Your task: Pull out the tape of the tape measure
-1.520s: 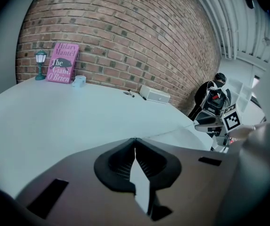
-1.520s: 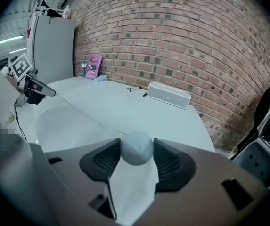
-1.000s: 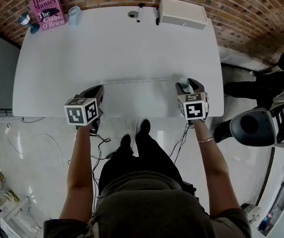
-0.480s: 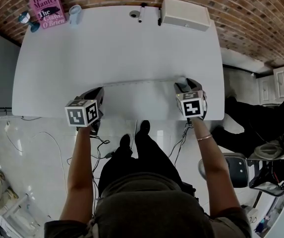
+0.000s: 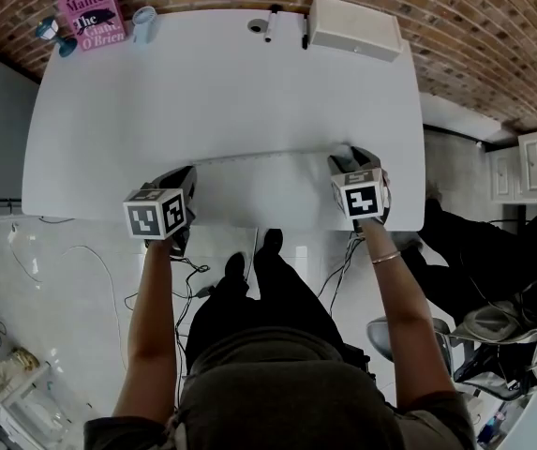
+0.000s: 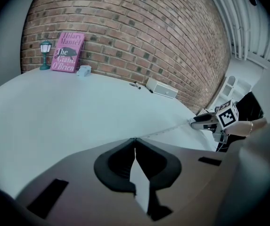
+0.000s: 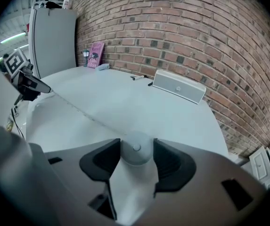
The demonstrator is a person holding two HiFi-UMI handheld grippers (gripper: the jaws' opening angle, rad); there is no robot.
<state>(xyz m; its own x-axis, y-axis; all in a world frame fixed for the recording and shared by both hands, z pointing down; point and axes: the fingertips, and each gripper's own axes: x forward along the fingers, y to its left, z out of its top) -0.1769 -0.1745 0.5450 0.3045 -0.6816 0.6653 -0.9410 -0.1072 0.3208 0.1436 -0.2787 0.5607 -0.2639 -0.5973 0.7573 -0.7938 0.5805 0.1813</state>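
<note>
A thin white tape (image 5: pixel 268 155) is stretched straight over the near part of the white table (image 5: pixel 212 82), running between my two grippers. My left gripper (image 5: pixel 186 172) is shut on the tape's free end, a thin strip between its dark pads (image 6: pixel 135 144). From there the tape (image 6: pixel 168 130) runs to the right gripper (image 6: pixel 204 121). My right gripper (image 5: pixel 348 159) is shut on the round pale tape measure case (image 7: pixel 135 149). In the right gripper view the tape (image 7: pixel 78 108) leads off to the left gripper (image 7: pixel 30 84).
At the table's far edge stand a pink book (image 5: pixel 90 12), a small lamp figure (image 5: pixel 51 36), a pale cup (image 5: pixel 143 22), markers (image 5: pixel 270 22) and a white box (image 5: pixel 354 26). A brick wall lies behind. A person and a chair (image 5: pixel 409 337) are on the floor at the right.
Both grippers hold nearly still with the tape taut; the right one has edged slightly left. The chair and person on the floor at the right have moved.
</note>
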